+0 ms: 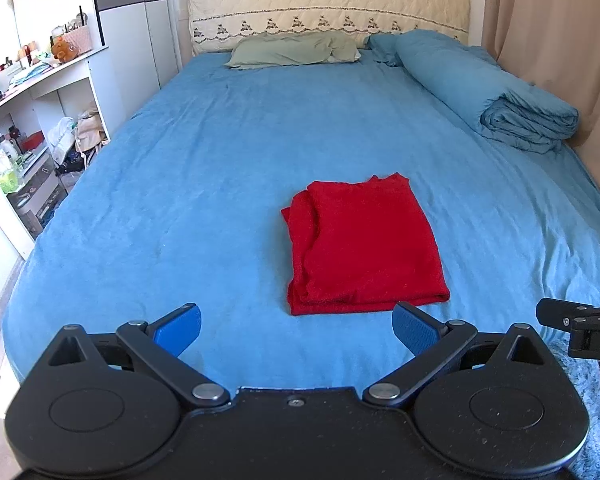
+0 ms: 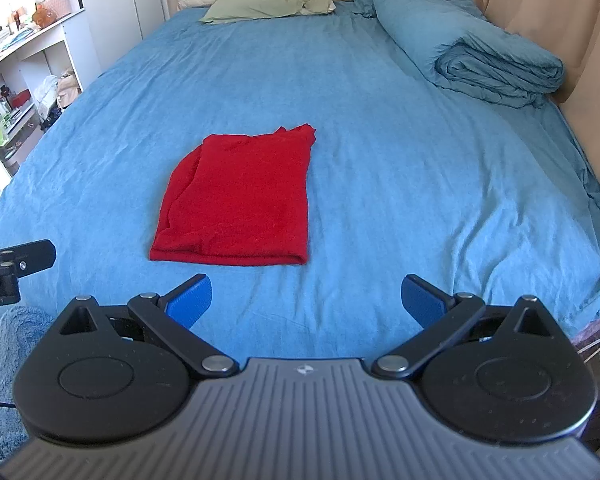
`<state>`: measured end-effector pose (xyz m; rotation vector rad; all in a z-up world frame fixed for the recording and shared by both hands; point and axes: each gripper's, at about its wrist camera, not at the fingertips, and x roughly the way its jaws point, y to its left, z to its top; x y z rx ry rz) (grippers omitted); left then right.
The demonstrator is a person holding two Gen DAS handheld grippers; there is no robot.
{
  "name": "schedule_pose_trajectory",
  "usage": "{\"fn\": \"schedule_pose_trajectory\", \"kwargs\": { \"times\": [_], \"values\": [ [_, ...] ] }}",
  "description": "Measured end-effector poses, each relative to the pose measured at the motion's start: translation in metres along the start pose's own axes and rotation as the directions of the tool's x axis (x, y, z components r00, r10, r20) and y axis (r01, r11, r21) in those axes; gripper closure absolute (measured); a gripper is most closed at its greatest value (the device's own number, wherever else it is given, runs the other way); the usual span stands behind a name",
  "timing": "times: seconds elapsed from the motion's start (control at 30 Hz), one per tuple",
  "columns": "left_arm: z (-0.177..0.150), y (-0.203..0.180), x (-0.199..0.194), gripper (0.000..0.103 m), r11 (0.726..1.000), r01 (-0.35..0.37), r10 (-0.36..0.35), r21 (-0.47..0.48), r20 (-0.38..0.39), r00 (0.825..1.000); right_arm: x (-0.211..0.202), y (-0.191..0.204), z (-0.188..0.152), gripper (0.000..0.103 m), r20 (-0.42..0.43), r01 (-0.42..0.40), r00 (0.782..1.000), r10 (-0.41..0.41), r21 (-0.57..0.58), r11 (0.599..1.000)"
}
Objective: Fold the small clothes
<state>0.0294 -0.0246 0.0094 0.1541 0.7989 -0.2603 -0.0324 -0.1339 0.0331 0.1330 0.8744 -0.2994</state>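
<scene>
A red garment (image 1: 364, 244) lies folded into a flat rectangle on the blue bed sheet (image 1: 204, 168). It also shows in the right wrist view (image 2: 240, 204). My left gripper (image 1: 296, 328) is open and empty, held near the bed's front edge just short of the garment's near edge. My right gripper (image 2: 306, 300) is open and empty, near the front edge and to the right of the garment. Each gripper shows at the edge of the other's view: the right one (image 1: 580, 320) and the left one (image 2: 16, 260).
A rolled blue duvet (image 1: 500, 92) lies along the bed's right side by the beige curtain (image 1: 560, 20). A green pillow (image 1: 296, 50) lies at the headboard (image 1: 324, 0). White shelves (image 1: 32, 120) full of items stand to the left.
</scene>
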Motion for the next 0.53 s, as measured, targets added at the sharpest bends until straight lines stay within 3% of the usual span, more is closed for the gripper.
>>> {"fn": "schedule_pose_trajectory", "kwargs": {
  "times": [0.53],
  "values": [
    [-0.0027,0.0019,-0.0034,0.0,0.999,-0.031,0.032,-0.015,0.031,0.999,-0.0017,-0.0012,0.0002,0.0,0.002,-0.002,1.0,0.002,0.002,1.0]
  ]
}}
